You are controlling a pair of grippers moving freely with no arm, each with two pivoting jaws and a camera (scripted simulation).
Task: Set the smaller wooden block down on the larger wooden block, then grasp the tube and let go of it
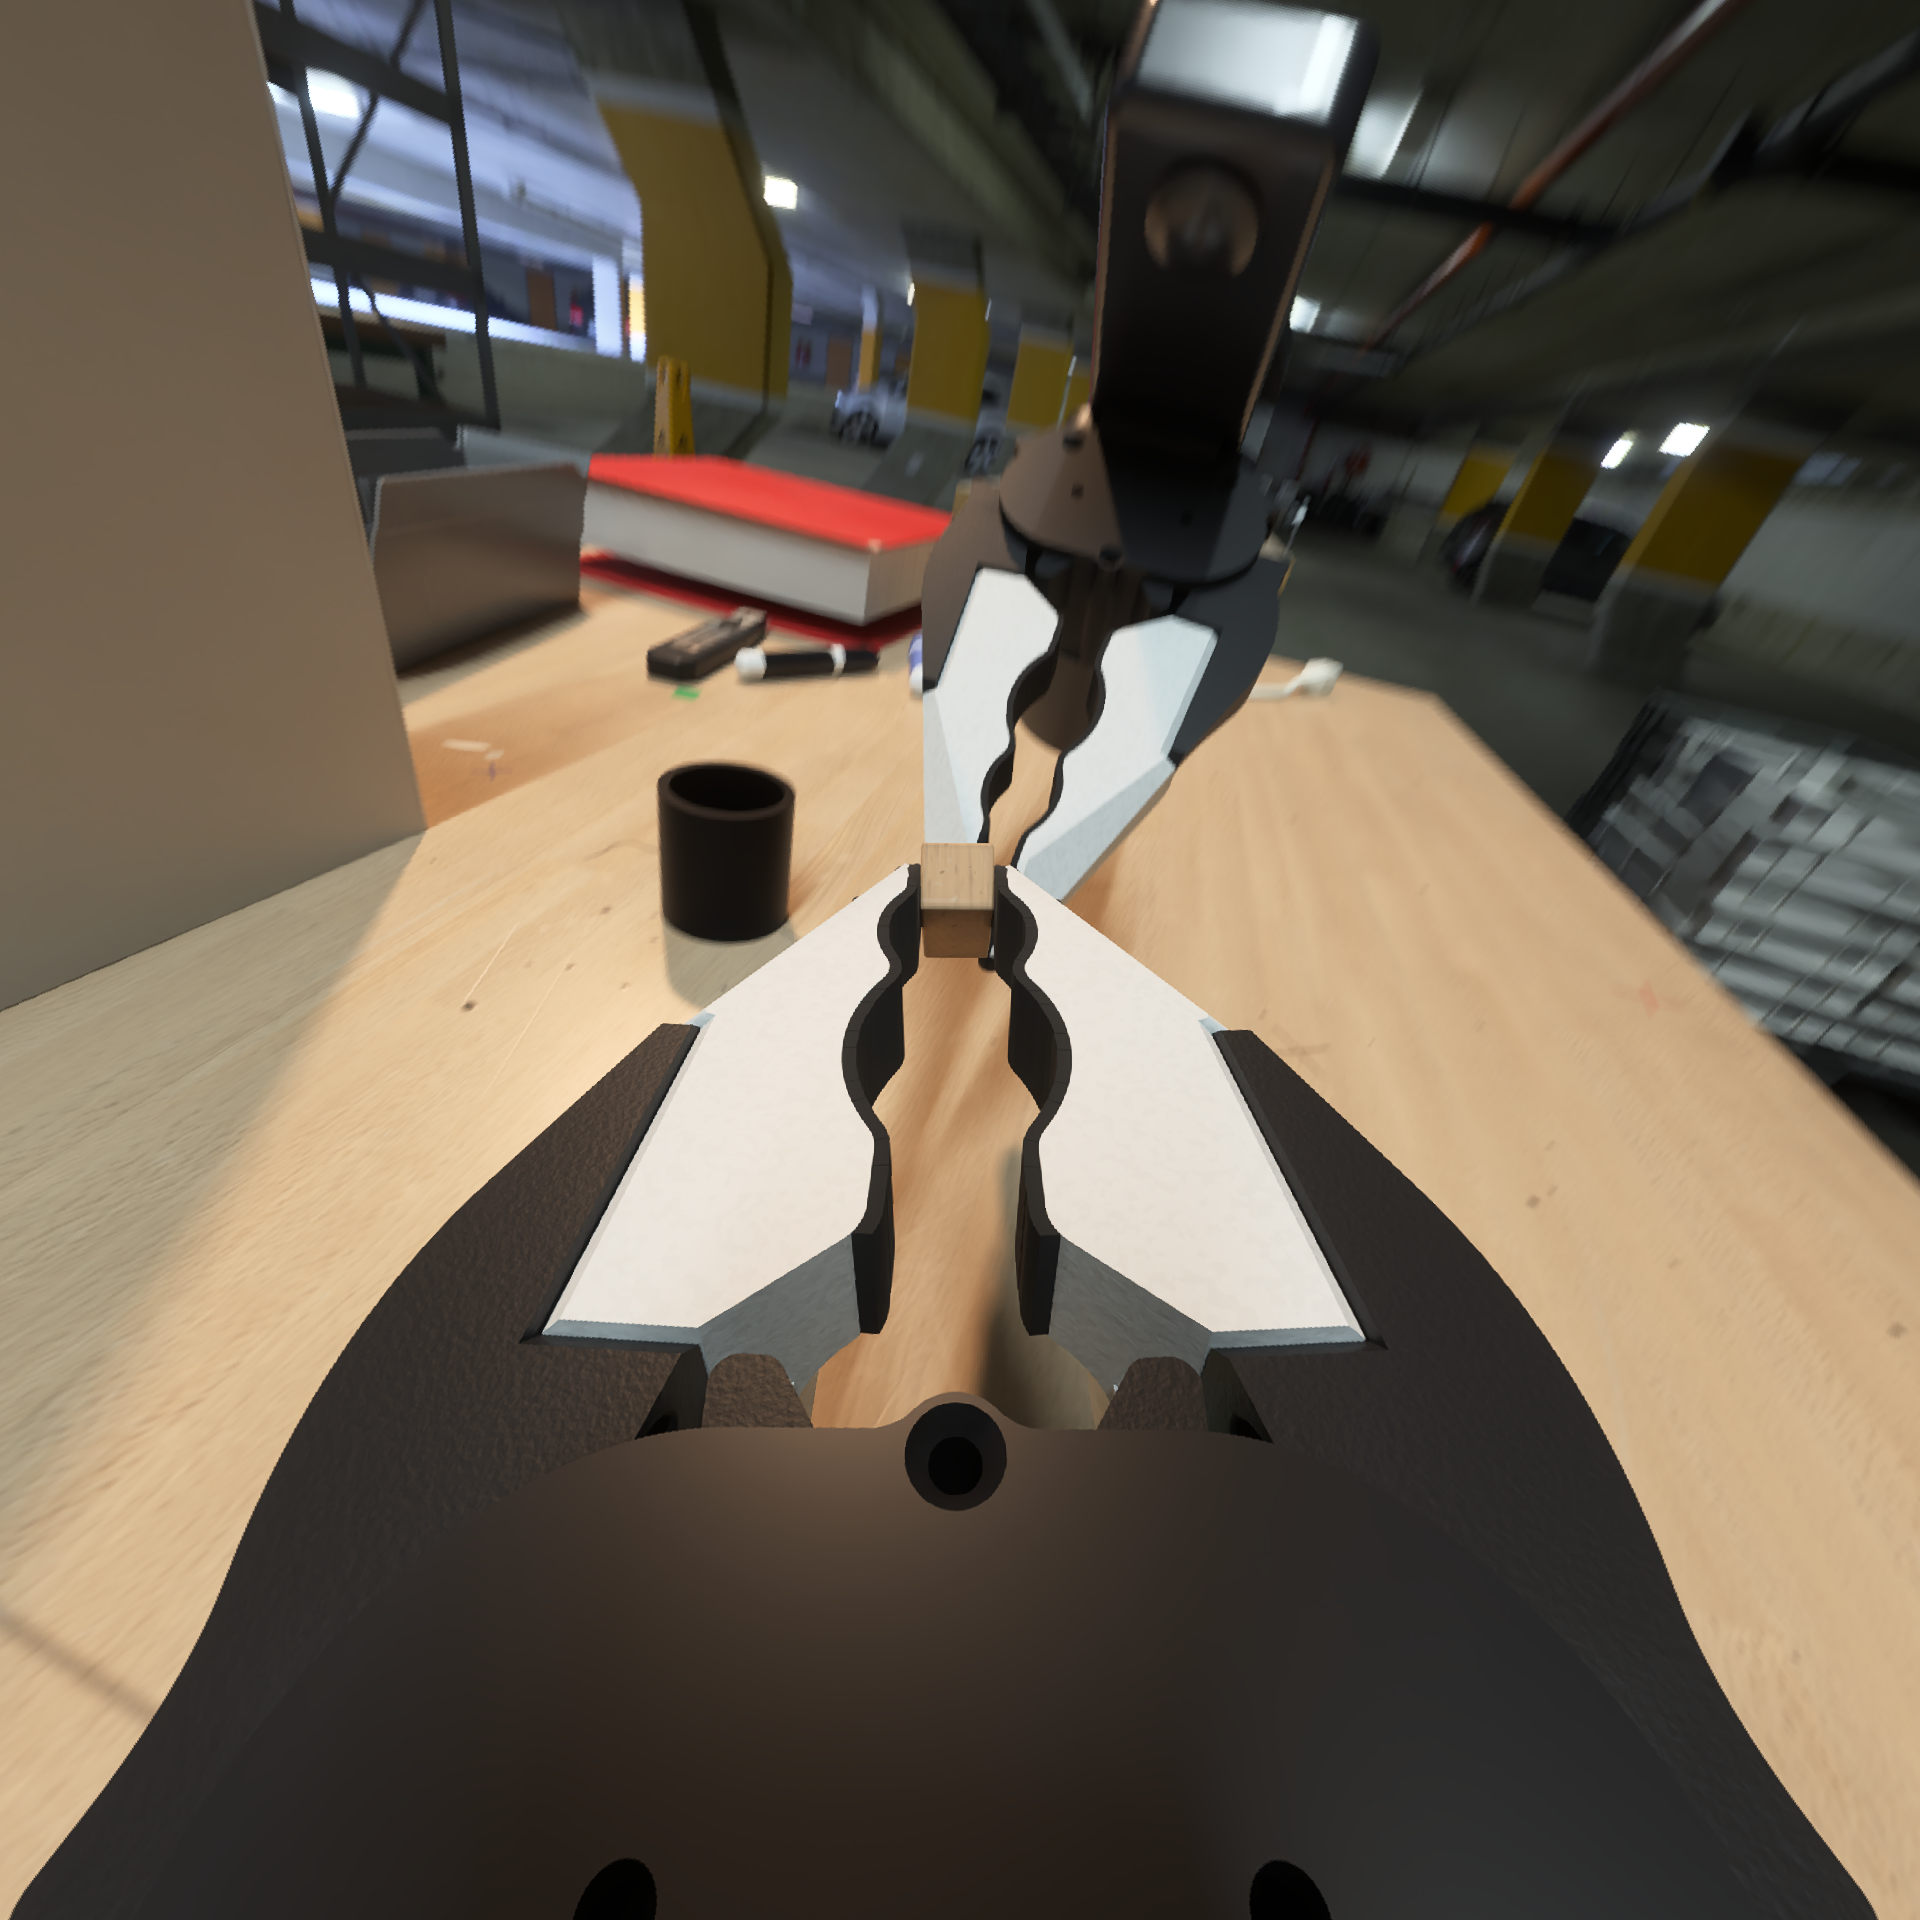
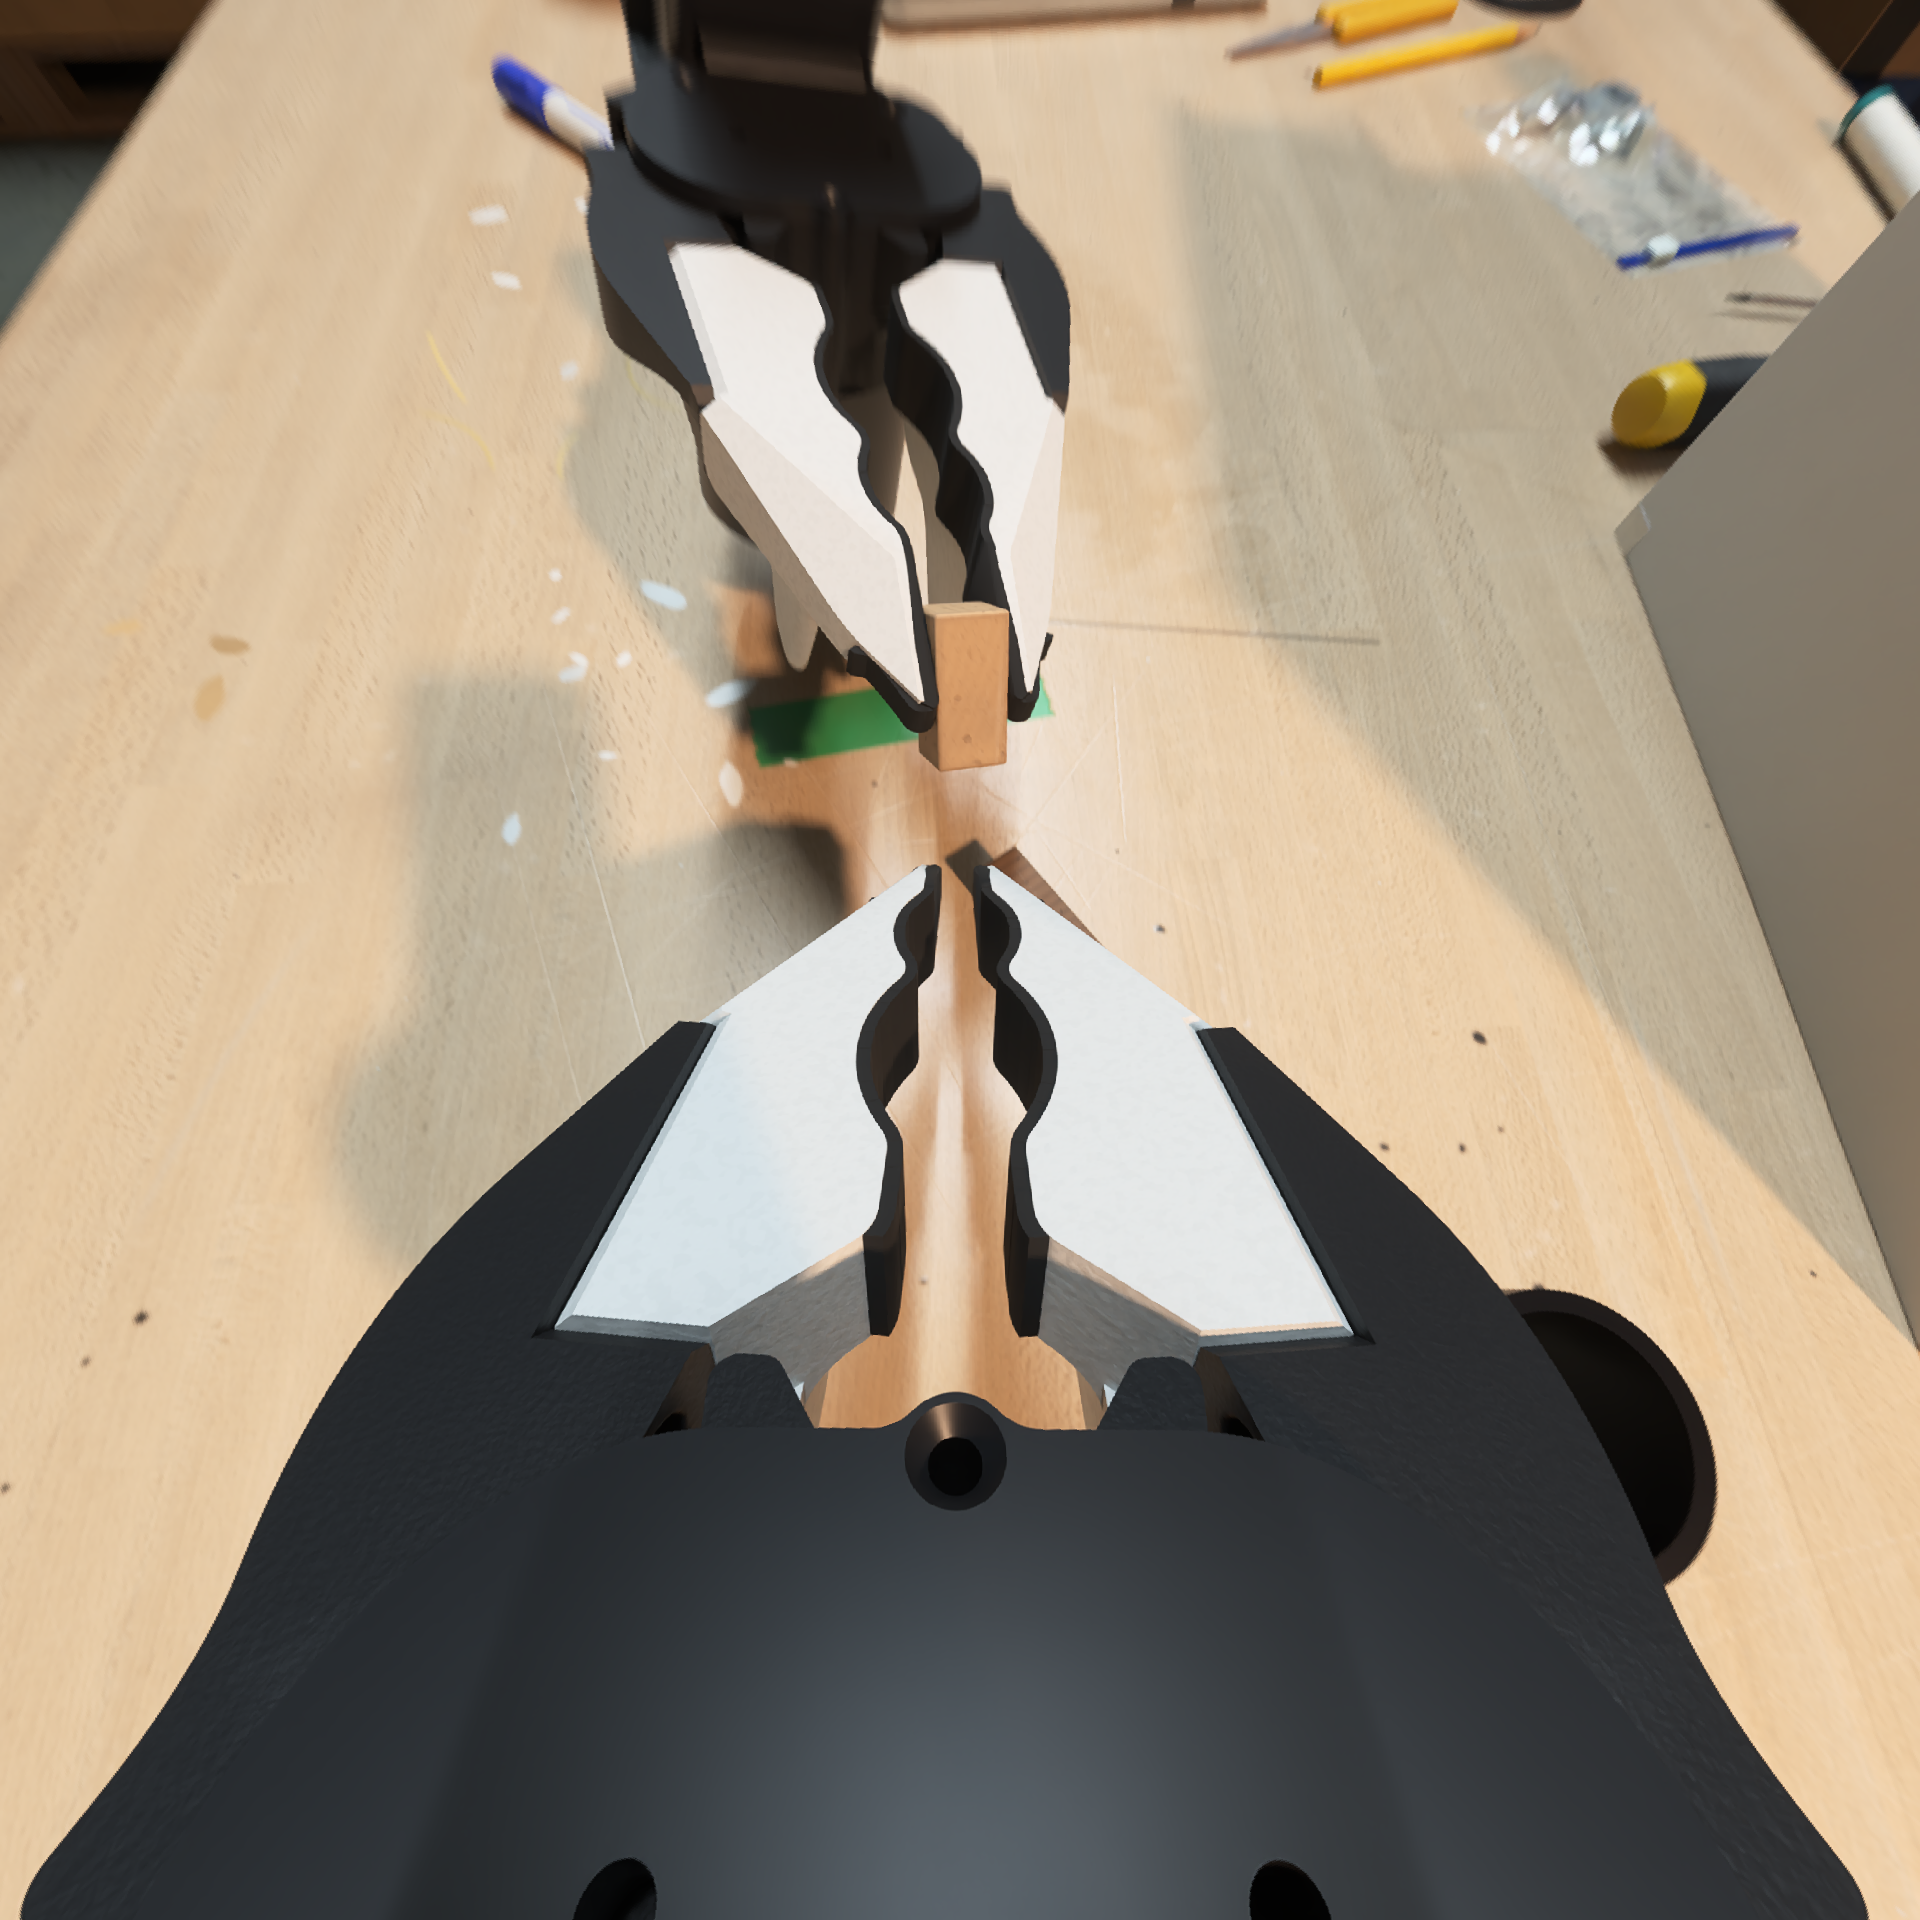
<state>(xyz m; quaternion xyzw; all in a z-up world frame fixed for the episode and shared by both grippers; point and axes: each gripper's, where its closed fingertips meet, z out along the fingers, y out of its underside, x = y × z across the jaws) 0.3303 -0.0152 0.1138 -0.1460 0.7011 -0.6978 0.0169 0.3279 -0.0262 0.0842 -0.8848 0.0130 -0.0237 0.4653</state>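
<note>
My left gripper (image 1: 956, 894) is shut on a small wooden block (image 1: 956, 899) held at its fingertips, a little above the wooden table (image 1: 1351, 987). The right wrist view shows the same block (image 2: 968, 686) in the left gripper (image 2: 971, 707). My right gripper (image 2: 956, 883) is empty, its jaws almost together; it points down just beyond the block (image 1: 1003, 857). A black tube (image 1: 725, 850) stands upright to the left of the block, and shows at the right edge of the right wrist view (image 2: 1621, 1423). I cannot make out the larger wooden block.
A tall beige box (image 1: 156, 520) stands at the left. A red book (image 1: 758, 530) and a marker (image 1: 800, 662) lie at the back. A green patch (image 2: 821, 727), blue pen (image 2: 545, 104), yellow pencils (image 2: 1413, 47), plastic bag (image 2: 1621, 166) and yellow-handled tool (image 2: 1662, 400) lie around.
</note>
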